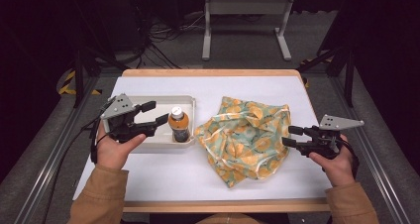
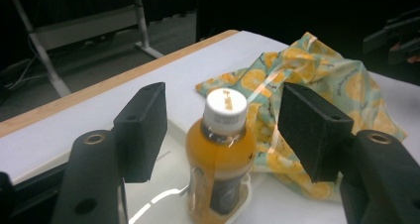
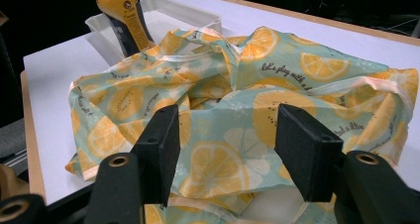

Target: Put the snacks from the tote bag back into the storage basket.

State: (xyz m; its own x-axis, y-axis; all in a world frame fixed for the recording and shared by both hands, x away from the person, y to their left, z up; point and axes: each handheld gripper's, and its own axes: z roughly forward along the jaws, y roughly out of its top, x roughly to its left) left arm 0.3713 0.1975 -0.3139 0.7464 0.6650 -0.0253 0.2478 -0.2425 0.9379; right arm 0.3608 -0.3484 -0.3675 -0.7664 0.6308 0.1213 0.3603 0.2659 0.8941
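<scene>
A bottle of orange drink (image 1: 179, 125) with a white cap stands upright in the right end of a white tray (image 1: 143, 140). My left gripper (image 1: 155, 113) is open just left of the bottle, its jaws apart on either side of the bottle (image 2: 220, 154) in the left gripper view. A crumpled bag printed with orange slices (image 1: 245, 137) lies on the white table to the right of the tray. My right gripper (image 1: 290, 136) is open at the bag's right edge, with the bag (image 3: 233, 110) spread in front of its jaws. The bottle (image 3: 125, 16) and tray (image 3: 198, 17) stand beyond it.
The white table top (image 1: 163, 177) has a wooden edge. A grey metal frame (image 1: 245, 21) stands on the floor beyond the table, with cables on the floor to its left. Metal rails run along both sides of the table.
</scene>
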